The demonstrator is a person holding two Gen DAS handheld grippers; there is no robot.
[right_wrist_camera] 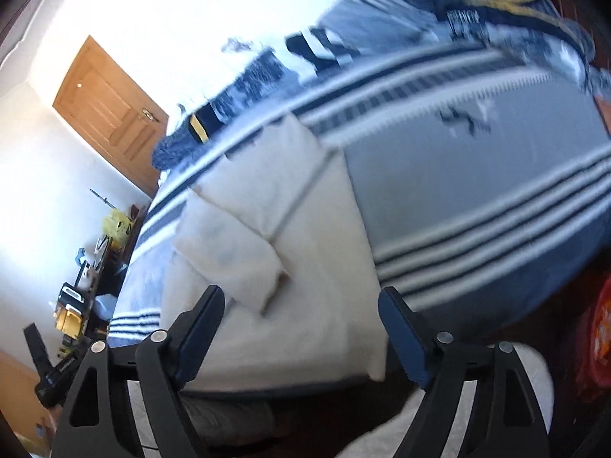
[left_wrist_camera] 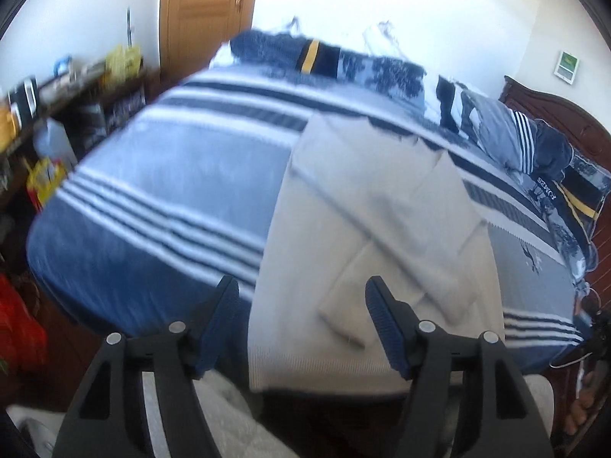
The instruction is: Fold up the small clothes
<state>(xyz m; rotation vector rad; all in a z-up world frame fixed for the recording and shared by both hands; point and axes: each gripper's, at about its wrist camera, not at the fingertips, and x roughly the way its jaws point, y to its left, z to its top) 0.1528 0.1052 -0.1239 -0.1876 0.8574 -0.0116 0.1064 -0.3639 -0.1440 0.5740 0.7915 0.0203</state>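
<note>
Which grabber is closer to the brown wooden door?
Left. The left gripper hangs over the bed's door-side half; the right gripper is further along, with the brown wooden door far off beyond it.

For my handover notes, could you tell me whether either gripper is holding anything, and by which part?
Nothing is held. Both the left gripper and right gripper are open above the cream garment on the bed.

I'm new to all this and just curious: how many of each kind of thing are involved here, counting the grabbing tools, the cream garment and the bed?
Grabbing tools: 2, the left gripper and the right gripper, both open and empty
Cream garment: 1, lying partly folded
Striped bed: 1
Total: 4
</note>
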